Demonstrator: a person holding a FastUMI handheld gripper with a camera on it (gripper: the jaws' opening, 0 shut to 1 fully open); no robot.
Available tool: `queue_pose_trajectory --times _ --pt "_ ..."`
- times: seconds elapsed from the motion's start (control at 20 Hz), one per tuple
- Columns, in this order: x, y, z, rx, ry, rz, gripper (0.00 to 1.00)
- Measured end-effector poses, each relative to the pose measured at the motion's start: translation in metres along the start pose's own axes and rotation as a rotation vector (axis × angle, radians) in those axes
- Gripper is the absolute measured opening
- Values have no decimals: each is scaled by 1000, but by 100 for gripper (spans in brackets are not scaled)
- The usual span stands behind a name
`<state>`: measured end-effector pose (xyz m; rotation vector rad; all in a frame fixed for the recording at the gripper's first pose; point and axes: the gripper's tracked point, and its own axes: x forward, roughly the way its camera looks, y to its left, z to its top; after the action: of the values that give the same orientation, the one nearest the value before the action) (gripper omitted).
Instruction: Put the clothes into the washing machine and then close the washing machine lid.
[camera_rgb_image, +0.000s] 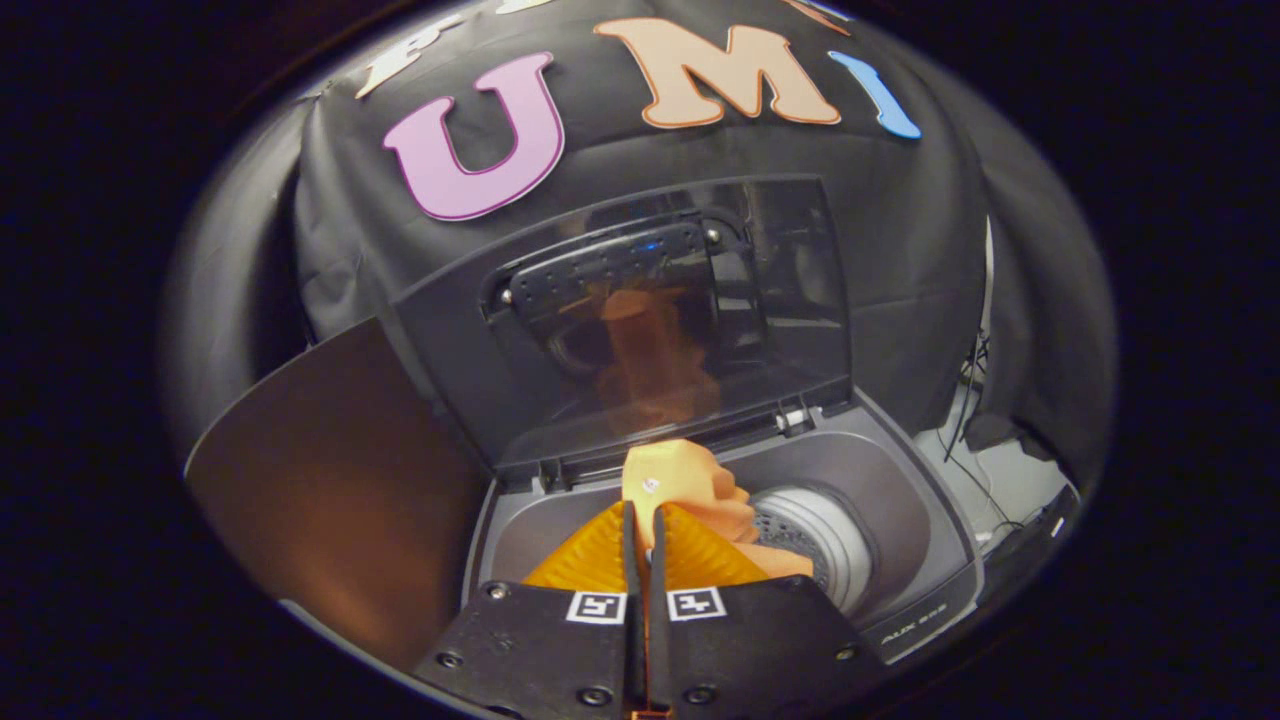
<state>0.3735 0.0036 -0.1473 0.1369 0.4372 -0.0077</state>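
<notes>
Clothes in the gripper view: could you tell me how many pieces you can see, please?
1: an orange garment pinched between the fingers of the gripper, held over the drum of the open washing machine. More may lie hidden inside the drum.

A staged recording booth, it seems, rather than a home laundry: black cloth wall (900, 250) draped behind a top-loading washing machine (900, 560), loose cables (965, 400) trailing beside it.

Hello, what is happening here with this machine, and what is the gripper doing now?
A person's handheld gripper is shut on an orange cloth, with both fingers pressing on it. It holds the cloth over the open top of the washing machine, just above the drum. The lid stands raised behind it, so the cloth is not yet dropped in.
</notes>
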Motion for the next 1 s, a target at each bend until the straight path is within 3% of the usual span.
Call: queue_pose_trajectory --times 0.4,0.5,0.8,1.0 --pt "19 -30 -49 -2 79 -67 8" --pt "22 -40 -53 10 82 -123 26" --pt "23 -47 -57 -21 101 -158 79" --pt "19 -45 -60 -20 131 -187 97"
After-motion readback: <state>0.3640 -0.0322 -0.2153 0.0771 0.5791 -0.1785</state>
